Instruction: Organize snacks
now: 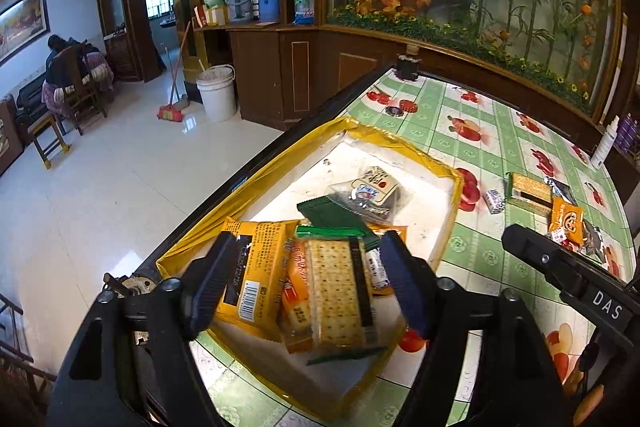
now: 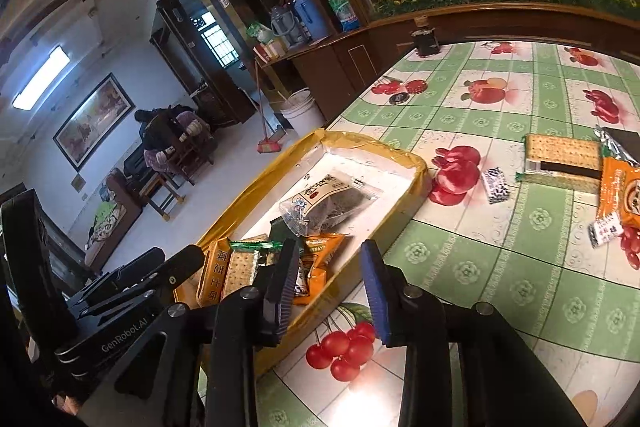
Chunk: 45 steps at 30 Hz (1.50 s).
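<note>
A shallow white tray with yellow-taped rim (image 1: pixel 448 173) was seen on the green fruit-patterned table (image 2: pixel 500 259), loaded with a clear-wrapped cracker pack (image 1: pixel 338 295), yellow snack packets (image 1: pixel 256 267) and a clear bag of dark snacks (image 2: pixel 332 201). Outside it, another cracker pack (image 2: pixel 564 157) and an orange packet (image 2: pixel 618 195) were left on the table. Left gripper (image 1: pixel 308 281) fingers were spread above the tray, nothing pinched; right gripper (image 2: pixel 330 287) fingers were parted, empty.

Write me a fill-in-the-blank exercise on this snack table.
1. The tray has a rim taped in ___.
2. The cracker pack between the left tool's open fingers lies ___ the tray.
3. The tablecloth squares are white and ___.
4. The right tool holds ___.

Missing: yellow; in; green; nothing
</note>
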Available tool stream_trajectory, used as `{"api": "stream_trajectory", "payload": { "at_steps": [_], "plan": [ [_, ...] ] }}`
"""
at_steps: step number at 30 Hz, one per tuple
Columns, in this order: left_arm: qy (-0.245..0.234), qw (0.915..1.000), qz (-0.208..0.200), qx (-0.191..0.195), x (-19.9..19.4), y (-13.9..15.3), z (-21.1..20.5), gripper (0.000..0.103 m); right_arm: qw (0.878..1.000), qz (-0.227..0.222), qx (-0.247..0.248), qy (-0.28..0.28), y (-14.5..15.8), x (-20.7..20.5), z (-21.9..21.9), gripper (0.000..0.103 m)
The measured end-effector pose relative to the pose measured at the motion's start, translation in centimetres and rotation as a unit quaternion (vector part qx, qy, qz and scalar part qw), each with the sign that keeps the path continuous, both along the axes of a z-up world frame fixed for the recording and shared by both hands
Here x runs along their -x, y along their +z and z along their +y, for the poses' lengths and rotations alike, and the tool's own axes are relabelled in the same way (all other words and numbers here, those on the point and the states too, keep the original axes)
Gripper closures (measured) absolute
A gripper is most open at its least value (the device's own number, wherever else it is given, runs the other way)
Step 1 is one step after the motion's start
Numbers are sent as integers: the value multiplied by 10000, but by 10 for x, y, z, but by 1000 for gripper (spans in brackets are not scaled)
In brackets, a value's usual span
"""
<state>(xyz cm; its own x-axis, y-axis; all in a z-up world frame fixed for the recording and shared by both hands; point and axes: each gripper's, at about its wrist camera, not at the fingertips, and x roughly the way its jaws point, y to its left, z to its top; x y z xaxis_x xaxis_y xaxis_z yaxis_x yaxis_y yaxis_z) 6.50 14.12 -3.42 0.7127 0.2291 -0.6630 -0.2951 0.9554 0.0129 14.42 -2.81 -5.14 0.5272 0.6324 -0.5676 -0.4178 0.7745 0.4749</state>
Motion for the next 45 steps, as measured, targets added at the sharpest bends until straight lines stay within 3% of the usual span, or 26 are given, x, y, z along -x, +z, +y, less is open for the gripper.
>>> {"api": "stream_trajectory", "payload": {
  "at_steps": [3,23,45],
  "plan": [
    [-89,9999,-70,-82,3,5,-12,25,9998,-2,-46,-187,0,9,-23,62],
    [-623,9965,-147,-544,8,19,-82,25,9881,119,-420,-1477,-14,39,-171,61],
    [-903,9949,127,-437,-4,10,-105,25,9758,170,-321,-2157,-21,48,-229,59]
  ]
}}
